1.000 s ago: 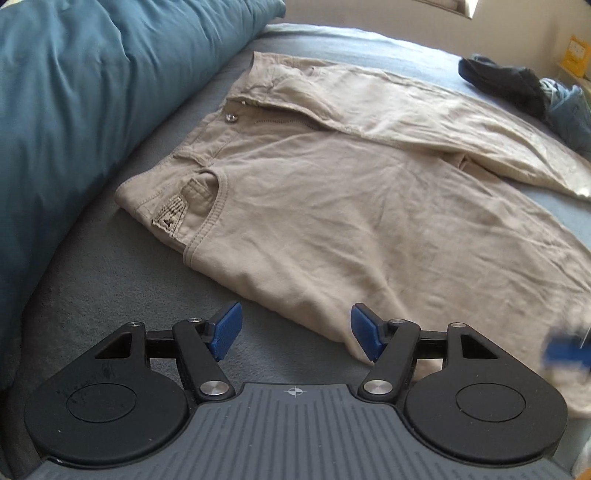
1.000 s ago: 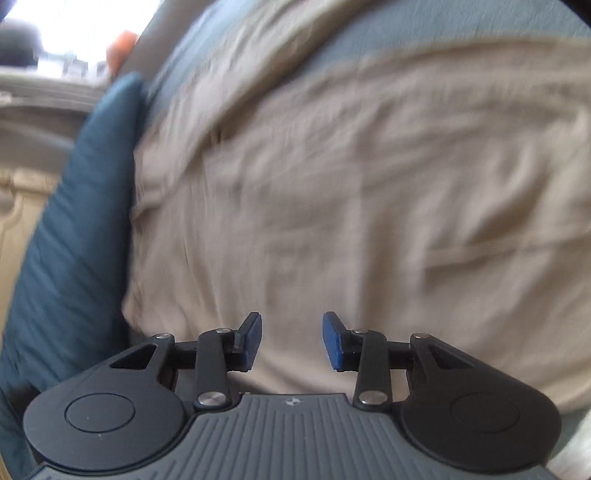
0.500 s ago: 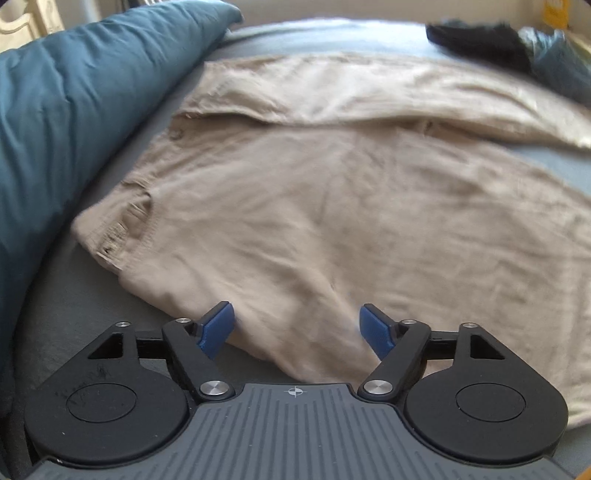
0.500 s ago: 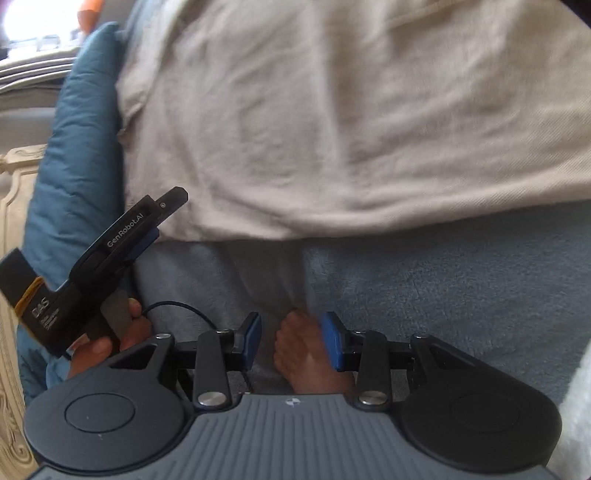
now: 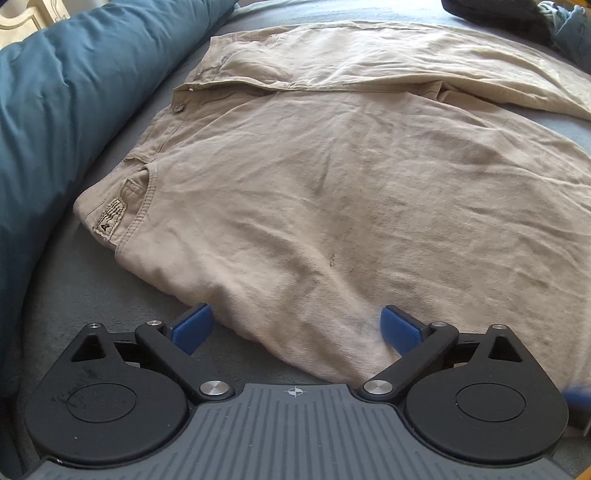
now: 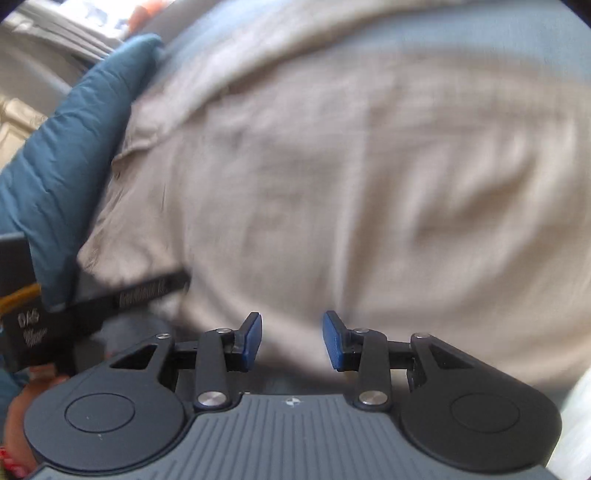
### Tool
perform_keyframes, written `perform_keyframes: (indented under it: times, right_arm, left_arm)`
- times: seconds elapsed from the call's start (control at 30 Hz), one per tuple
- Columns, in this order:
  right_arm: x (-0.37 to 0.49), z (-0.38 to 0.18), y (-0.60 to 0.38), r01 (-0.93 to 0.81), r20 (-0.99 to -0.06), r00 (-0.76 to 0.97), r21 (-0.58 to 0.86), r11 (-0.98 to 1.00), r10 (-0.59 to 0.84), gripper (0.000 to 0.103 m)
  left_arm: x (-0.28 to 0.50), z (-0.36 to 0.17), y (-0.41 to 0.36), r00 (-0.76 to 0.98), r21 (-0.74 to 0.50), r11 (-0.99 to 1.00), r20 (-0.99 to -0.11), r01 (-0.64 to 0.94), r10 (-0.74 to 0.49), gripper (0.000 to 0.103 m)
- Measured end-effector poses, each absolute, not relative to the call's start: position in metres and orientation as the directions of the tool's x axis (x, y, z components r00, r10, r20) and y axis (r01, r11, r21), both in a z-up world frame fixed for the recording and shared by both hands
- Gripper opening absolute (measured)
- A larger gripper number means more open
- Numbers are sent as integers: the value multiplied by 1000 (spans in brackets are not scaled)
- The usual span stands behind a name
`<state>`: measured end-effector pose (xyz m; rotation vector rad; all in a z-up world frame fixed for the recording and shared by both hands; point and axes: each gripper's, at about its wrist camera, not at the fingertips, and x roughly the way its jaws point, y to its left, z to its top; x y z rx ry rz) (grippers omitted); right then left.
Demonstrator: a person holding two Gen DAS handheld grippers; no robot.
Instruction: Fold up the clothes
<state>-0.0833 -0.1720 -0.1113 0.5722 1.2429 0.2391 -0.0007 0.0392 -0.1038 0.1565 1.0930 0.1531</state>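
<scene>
Grey bedding (image 5: 92,295) is carrying the beige trousers (image 5: 332,184) spread flat beside a teal duvet (image 5: 55,110), and the left gripper (image 5: 295,326), its jaws just opening wide and empty, is straddling the near edge while the right gripper (image 6: 291,339) is hovering half-open and empty, so both should pinch both layers.

Bed with the laundry spread across it

I see the grey-blue bed (image 5: 74,295) carrying beige trousers (image 5: 351,177) mid-frame, a teal duvet (image 5: 66,103) at left, and dark clothes (image 5: 498,14) upper right.

Left of your fingers lies a teal duvet (image 5: 74,96) on the grey bed (image 5: 85,295), a cream headboard (image 5: 26,18) beyond.
</scene>
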Motion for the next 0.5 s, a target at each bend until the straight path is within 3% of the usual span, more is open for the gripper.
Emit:
perform_keyframes:
  times: [0.17, 0.37, 0.5]
  right_arm:
    - [-89, -97, -163, 77, -817, 309, 532, 844, 487, 39]
    - [-79, -75, -167, 6, -834, 477, 321, 947, 279, 39]
    - [-78, -96, -165, 14, -879, 416, 261, 965, 232, 39]
  left_arm:
    - [0, -104, 38, 445, 212, 976, -870, -48, 211, 100]
    - [-2, -104, 36, 451, 234, 971, -863, -44, 229, 101]
    - [-2, -105, 36, 449, 237, 970, -863, -45, 232, 101]
